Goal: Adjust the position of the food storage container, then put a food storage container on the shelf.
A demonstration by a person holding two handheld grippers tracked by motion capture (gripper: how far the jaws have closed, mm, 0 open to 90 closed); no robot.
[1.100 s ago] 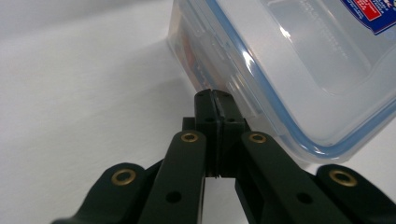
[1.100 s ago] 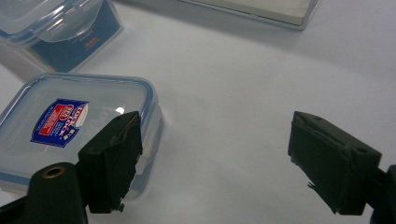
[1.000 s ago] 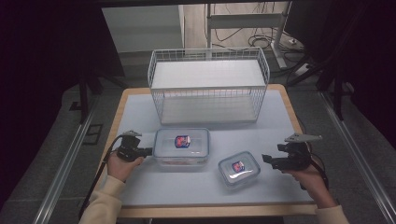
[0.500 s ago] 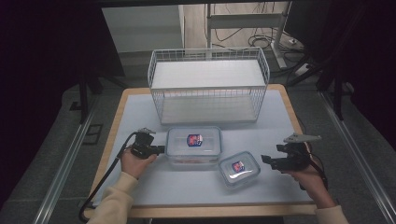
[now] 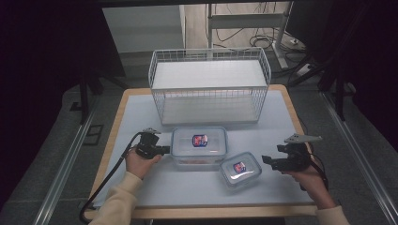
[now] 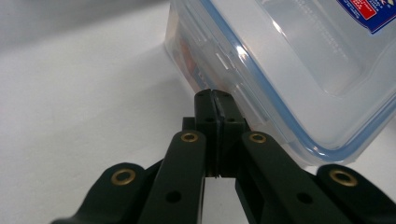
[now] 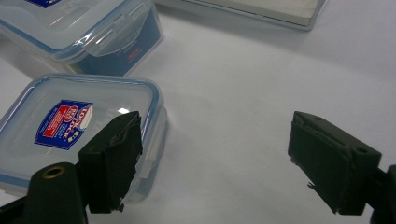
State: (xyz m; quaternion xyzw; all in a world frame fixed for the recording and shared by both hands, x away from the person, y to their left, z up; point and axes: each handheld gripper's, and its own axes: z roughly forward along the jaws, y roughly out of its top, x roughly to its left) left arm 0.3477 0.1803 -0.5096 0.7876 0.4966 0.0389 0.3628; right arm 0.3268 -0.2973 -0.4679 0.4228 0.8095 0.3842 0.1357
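The left tongs (image 6: 215, 100) are closed, tips touching the large container (image 6: 299, 70). The right tongs (image 7: 210, 163) gape open beside the small container (image 7: 74, 126).

Place looks like lab or test room for recording, not home. Bench (image 5: 141, 187) has wooden edge and pale blue-white mat, stands alone in middle. Dark curtains (image 5: 47, 56) hang left and right, like screen against light. Floor (image 5: 56, 140) is grey carpet, with metal rails (image 5: 65, 159) along both sides of bench. Behind, cables (image 5: 244, 18) lie loose on floor by metal stand (image 5: 277, 28). White wire basket (image 5: 210, 86) on bench is clean and bare, like prop.
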